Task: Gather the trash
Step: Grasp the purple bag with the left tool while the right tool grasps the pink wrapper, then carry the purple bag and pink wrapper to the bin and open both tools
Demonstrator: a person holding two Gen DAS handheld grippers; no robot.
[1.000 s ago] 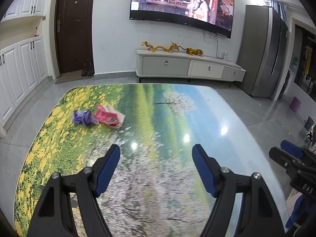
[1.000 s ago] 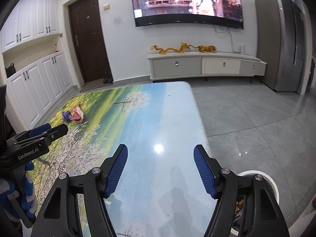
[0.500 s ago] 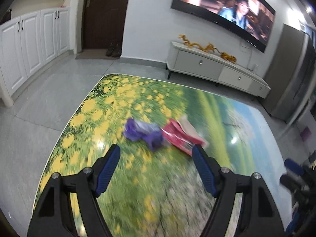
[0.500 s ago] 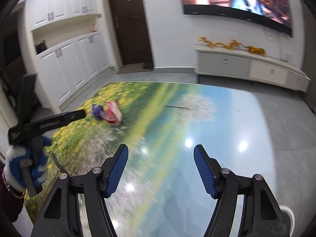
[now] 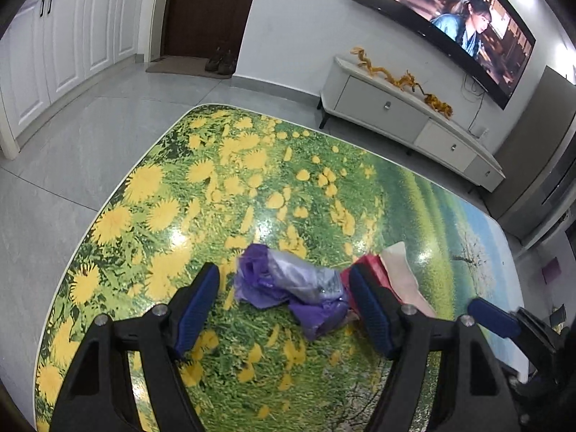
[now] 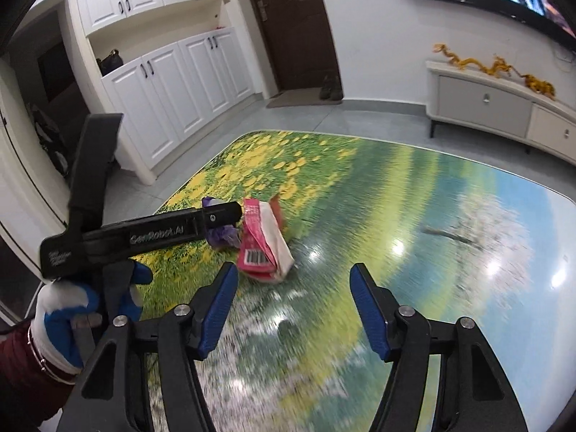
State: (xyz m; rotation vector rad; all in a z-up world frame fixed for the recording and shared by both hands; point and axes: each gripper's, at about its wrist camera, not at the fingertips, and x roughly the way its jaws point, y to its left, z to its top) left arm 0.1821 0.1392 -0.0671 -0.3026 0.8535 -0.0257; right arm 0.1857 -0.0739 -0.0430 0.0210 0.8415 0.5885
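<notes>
Two pieces of trash are lying together on the flower-printed counter — a crumpled purple plastic bag and a red-and-white wrapper touching its right side. The left gripper is hovering over the purple bag, its jaws closing yet clear of the bag framed between them. The right gripper is pointing at bare counter just short of the wrapper, jaws closing on nothing. Seen from the right wrist, the left gripper's black body is crossing in front of the purple bag, gripped by a gloved hand. Beyond the counter are standing a white TV cabinet with a gold ornament, a wall TV, a dark door and white cupboards.
</notes>
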